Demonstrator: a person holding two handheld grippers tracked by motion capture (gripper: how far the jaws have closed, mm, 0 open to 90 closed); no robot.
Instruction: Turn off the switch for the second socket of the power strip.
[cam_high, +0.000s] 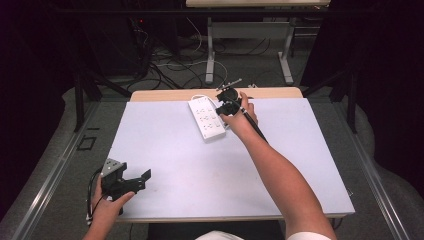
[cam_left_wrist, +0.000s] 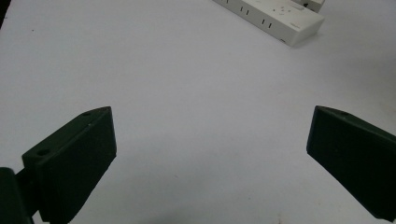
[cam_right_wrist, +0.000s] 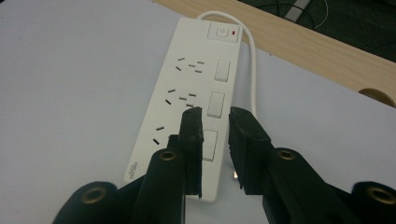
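At the left of the high view we see the left gripper (cam_high: 131, 181), held in the left hand (cam_high: 106, 204) over the near left corner of the desk (cam_high: 170, 150). Its jaws stand wide apart and nothing is between them. In the left gripper view the same two black jaws rise from the bottom, far from each other, with only the bare white desk surface (cam_left_wrist: 196, 93) between them. At the top of this view, well apart from the jaws, we see one end of the power strip (cam_left_wrist: 275, 18).

Going to the right, the white power strip (cam_high: 207, 118) lies flat near the far edge of the desk, about in the middle of this edge and a little slanted. Its white cable (cam_right_wrist: 252, 70) leaves from the switch end and runs along its side, toward the wooden strip (cam_right_wrist: 317, 51) at the far edge.

The right gripper (cam_high: 226, 105) is over the right side of the power strip, held by the right hand (cam_high: 242, 117), whose forearm crosses the desk from the near right. In the right gripper view its jaws are close together with only a narrow gap, and we see nothing gripped between them. They are above the row of rocker switches (cam_right_wrist: 215, 103), over the end opposite to the main switch (cam_right_wrist: 224, 32). We cannot tell if the tips touch the power strip.
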